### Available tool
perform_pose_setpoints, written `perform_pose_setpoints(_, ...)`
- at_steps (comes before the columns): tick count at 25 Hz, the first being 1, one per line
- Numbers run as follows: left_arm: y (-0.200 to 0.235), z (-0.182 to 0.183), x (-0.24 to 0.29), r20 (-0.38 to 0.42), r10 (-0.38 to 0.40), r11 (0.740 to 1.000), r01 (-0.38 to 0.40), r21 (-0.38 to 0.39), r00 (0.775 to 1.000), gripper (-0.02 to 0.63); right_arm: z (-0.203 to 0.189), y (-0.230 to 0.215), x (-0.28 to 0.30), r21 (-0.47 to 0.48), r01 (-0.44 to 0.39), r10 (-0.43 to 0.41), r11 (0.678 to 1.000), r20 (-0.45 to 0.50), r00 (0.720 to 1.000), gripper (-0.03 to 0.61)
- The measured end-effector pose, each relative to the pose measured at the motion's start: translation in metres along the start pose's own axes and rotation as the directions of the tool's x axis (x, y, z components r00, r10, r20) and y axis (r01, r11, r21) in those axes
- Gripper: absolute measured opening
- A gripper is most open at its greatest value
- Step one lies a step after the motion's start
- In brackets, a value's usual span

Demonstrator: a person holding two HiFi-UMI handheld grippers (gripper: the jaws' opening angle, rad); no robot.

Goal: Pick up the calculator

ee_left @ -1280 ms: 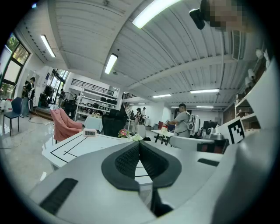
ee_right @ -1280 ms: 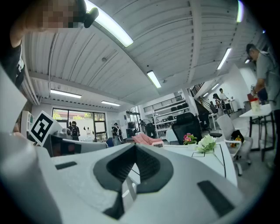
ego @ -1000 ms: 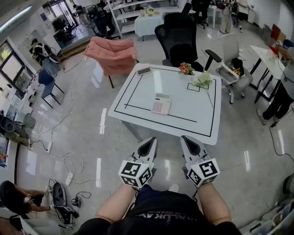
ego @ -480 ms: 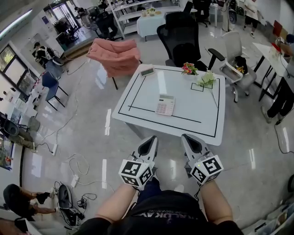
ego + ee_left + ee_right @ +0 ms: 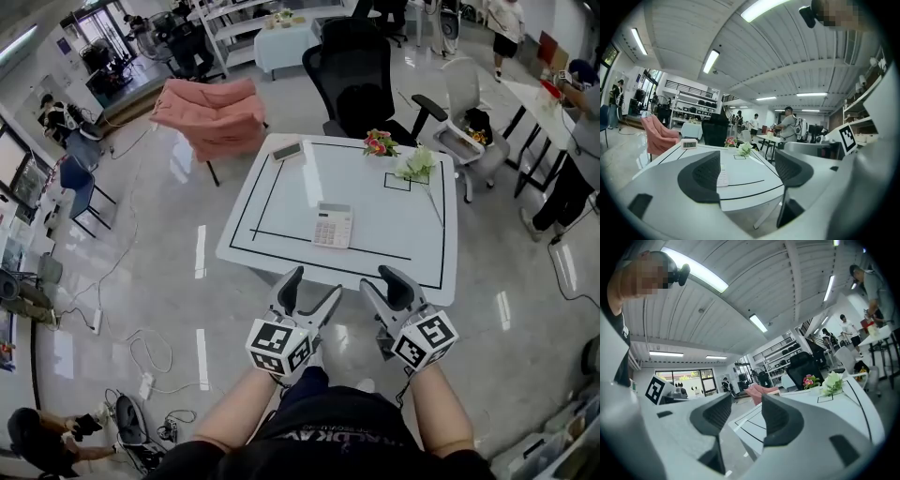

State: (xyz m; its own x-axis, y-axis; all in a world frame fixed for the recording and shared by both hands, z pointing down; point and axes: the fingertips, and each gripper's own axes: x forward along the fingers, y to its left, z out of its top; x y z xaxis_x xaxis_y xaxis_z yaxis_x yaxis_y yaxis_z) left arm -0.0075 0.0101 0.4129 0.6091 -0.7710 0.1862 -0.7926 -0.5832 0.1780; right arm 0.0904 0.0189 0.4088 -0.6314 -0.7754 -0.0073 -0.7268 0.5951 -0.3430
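Jaws of the left gripper [image 5: 313, 287] and right gripper [image 5: 382, 283] have just been opening and stand apart, empty, low in frame. The calculator [image 5: 333, 225], pale with pinkish keys, lies flat mid-frame on the white table [image 5: 403, 230], clear of the 2 grippers.

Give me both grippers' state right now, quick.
Left gripper: open, jaws just opened, nothing between them.
Right gripper: open, jaws just opened, nothing between them.

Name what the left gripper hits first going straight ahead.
The left gripper, its empty jaws just opened, would probably meet the table's near edge first; if it clears that, the calculator lies beyond. Height is unclear.
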Motion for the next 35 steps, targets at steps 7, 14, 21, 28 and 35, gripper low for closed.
perform_pose_setpoints(7,0.049,0.001,0.030,-0.027,-0.055,0.998,0.055,-0.027,0.998,0.356,-0.004,-0.021,0.052,-0.016,0.066,-0.067,0.998,-0.039,0.997,0.189)
perform_pose_setpoints(14,0.096,-0.001,0.048,-0.048,-0.095,0.994,0.092,-0.058,0.994,0.356,-0.010,-0.028,0.104,-0.030,0.098,-0.100,0.995,-0.066,0.993,0.188)
perform_pose_setpoints(21,0.131,-0.003,0.057,-0.061,-0.144,0.988,0.139,-0.074,0.988,0.356,-0.018,-0.028,0.146,-0.043,0.124,-0.127,0.991,-0.082,0.988,0.189)
perform_pose_setpoints(28,0.153,-0.004,0.057,-0.066,-0.199,0.977,0.193,-0.095,0.978,0.356,-0.021,-0.023,0.173,-0.070,0.154,-0.161,0.986,-0.099,0.982,0.188)
perform_pose_setpoints(35,0.163,-0.005,0.058,-0.066,-0.237,0.967,0.229,-0.111,0.969,0.356,-0.019,-0.022,0.184,-0.093,0.185,-0.194,0.978,-0.103,0.976,0.188)
